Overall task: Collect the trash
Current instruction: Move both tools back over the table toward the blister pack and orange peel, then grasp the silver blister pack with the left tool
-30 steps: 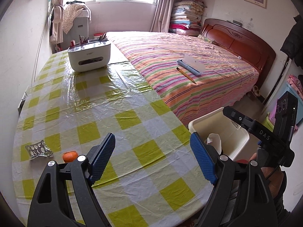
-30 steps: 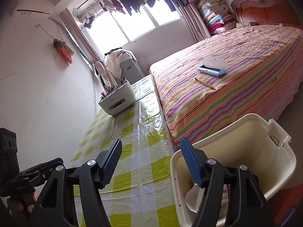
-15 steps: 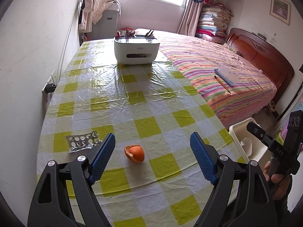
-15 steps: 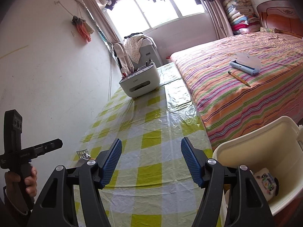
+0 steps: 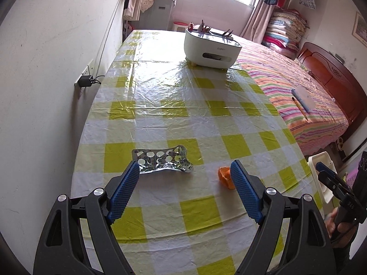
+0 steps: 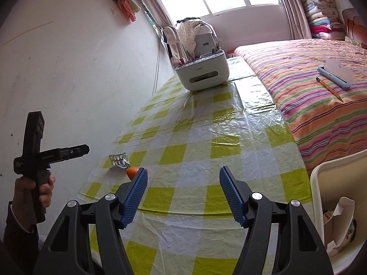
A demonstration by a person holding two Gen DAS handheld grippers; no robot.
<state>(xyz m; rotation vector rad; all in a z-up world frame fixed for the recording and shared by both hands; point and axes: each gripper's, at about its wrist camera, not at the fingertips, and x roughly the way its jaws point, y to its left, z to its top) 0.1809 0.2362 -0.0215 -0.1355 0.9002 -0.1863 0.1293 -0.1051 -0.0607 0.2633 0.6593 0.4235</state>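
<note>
Left gripper [image 5: 184,171] wide and empty above blister pack [image 5: 162,162], orange peel [image 5: 226,177] beside its right finger.

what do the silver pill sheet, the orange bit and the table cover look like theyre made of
Pill sheet: crinkled foil, shiny silver, with round punched-out pockets.
Orange bit: probably fruit peel, matte orange skin, curled with a paler inside.
Table cover: likely thin plastic film, glossy; it wrinkles and mirrors the window light.

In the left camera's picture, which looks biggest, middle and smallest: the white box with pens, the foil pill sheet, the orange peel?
1. White box, though it sits farthest from the camera.
2. Foil pill sheet.
3. Orange peel, partly hidden behind a claw finger.
</note>
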